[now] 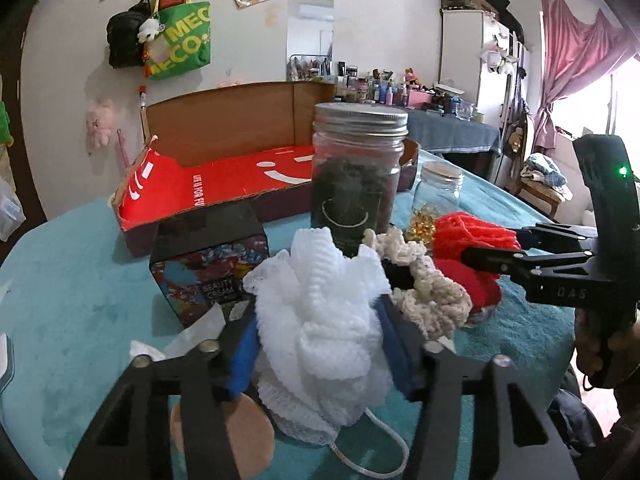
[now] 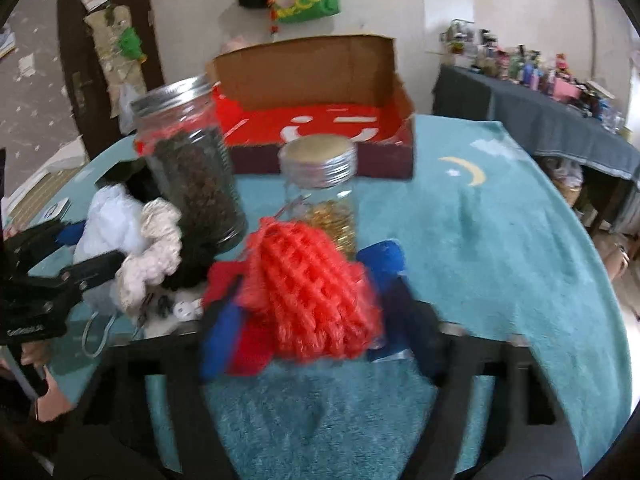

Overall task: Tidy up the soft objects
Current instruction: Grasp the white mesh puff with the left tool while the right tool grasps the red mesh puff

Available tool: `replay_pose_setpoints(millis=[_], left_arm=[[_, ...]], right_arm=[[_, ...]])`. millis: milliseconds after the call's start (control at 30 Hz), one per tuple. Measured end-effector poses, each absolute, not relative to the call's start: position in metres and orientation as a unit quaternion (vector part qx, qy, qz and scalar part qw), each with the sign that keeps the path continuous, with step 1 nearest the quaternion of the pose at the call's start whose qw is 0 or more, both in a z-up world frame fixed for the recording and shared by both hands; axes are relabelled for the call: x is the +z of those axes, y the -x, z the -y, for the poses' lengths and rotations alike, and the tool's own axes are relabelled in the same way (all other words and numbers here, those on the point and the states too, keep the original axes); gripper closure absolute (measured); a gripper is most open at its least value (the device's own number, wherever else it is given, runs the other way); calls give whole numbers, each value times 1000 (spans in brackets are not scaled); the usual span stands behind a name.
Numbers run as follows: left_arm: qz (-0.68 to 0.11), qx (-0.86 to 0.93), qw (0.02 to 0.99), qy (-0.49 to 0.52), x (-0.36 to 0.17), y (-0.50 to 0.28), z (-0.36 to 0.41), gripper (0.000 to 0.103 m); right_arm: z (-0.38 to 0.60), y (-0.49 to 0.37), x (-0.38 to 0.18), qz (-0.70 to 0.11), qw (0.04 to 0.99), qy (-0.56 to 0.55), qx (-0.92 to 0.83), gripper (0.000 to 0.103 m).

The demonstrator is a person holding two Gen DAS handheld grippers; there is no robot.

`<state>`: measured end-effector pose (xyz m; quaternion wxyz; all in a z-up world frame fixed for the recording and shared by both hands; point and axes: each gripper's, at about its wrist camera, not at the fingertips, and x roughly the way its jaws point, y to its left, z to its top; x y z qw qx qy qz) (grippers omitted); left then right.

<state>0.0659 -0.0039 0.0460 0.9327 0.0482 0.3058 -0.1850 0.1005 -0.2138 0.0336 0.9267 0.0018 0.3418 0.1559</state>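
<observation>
My left gripper (image 1: pixel 320 320) is shut on a white mesh bath puff (image 1: pixel 320 328), its blue pads pressed into both sides; the puff's cord hangs below. It also shows in the right wrist view (image 2: pixel 108 220). My right gripper (image 2: pixel 308 292) is shut on a red mesh puff (image 2: pixel 316 288), seen in the left wrist view (image 1: pixel 472 240) with the black fingers (image 1: pixel 492 258) clamped on it. A cream crocheted scrunchie (image 1: pixel 432 288) lies between the two puffs on the teal cloth, also in the right wrist view (image 2: pixel 152 248).
An open cardboard box with a red floor (image 1: pixel 224 184) stands behind. A tall jar of dark contents (image 1: pixel 356 176), a small jar of gold bits (image 1: pixel 436 200) and a black cream box (image 1: pixel 208 264) stand on the table. A tan round pad (image 1: pixel 252 432) lies below my left gripper.
</observation>
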Motion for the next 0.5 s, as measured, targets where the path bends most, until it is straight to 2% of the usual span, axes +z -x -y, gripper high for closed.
replay_pose_setpoints(millis=[67, 233, 500], left_arm=[[-306, -190, 932, -41, 48, -67, 1, 56], [-303, -196, 932, -34, 56, -64, -5, 68], [-306, -212, 928, 4, 73, -65, -24, 73]], right_arm=[[215, -97, 35, -338, 927, -6, 160, 56], [218, -88, 41, -327, 930, -20, 164, 58], [221, -81, 55, -314, 935, -26, 160, 58]])
